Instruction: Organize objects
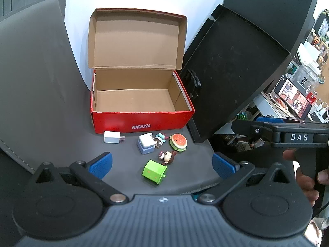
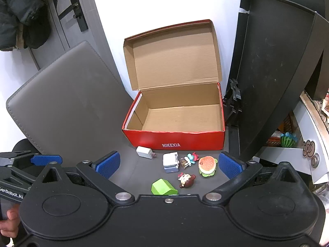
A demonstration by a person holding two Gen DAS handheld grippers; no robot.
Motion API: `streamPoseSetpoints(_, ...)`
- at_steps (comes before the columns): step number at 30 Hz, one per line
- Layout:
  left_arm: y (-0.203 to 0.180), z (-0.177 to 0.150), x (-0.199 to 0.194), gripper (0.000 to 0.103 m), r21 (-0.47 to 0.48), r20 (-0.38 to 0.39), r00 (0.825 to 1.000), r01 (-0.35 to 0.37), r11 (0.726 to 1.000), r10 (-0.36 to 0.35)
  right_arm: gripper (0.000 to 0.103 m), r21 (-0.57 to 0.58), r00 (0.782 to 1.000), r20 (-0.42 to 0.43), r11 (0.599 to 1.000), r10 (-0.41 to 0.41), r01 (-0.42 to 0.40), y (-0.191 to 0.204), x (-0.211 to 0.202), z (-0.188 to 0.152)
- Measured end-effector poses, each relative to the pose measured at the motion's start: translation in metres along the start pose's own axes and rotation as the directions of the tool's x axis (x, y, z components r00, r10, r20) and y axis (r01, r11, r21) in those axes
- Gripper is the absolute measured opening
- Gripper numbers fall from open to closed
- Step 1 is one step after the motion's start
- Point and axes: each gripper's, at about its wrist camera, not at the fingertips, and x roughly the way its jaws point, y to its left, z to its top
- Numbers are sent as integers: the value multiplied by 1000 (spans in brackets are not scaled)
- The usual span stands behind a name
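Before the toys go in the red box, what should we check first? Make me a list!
1. Box lid up: ok, it stands open.
2. Room inside the box: ok, only bare cardboard shows.
3. Left gripper jaws wide and holding nothing: ok.
4. Right gripper jaws wide and holding nothing: ok.
5. Toys out on the table in front of the box: ok. White plug, blue cube, burger, doll and green block lie apart, but the small teal figure looks pressed against the blue cube.
6. How heavy or slippery the toys are: cannot tell.
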Motion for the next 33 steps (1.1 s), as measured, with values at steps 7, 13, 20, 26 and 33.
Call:
streamPoseSetpoints(7,-1,-1,2,102,-2,-6,1000,4,1000,-4,103,-1,1000,-7,1000,-10,10,0,1,0)
streamPoseSetpoints(13,-3,-2,6,102,-3,-14,1000,9,1000,-9,103,3,1000,-14,1000,-16,16,0,1,-1)
streamPoseSetpoints(20,-4,-5,11,102,-8,-25,1000,9,1000,-9,103,0,999,-29,1000,-25,25,-4,3,-6)
streamPoseSetpoints(26,-4,-6,13,102,5,-37,999,16,1000,-16,103,9,999,-33,1000,-25,26,-7,3,-9)
streamPoseSetpoints(33,-4,-7,16,102,6,-45,999,22,1000,-22,103,9,999,-35,999,-32,33,-9,4,-9)
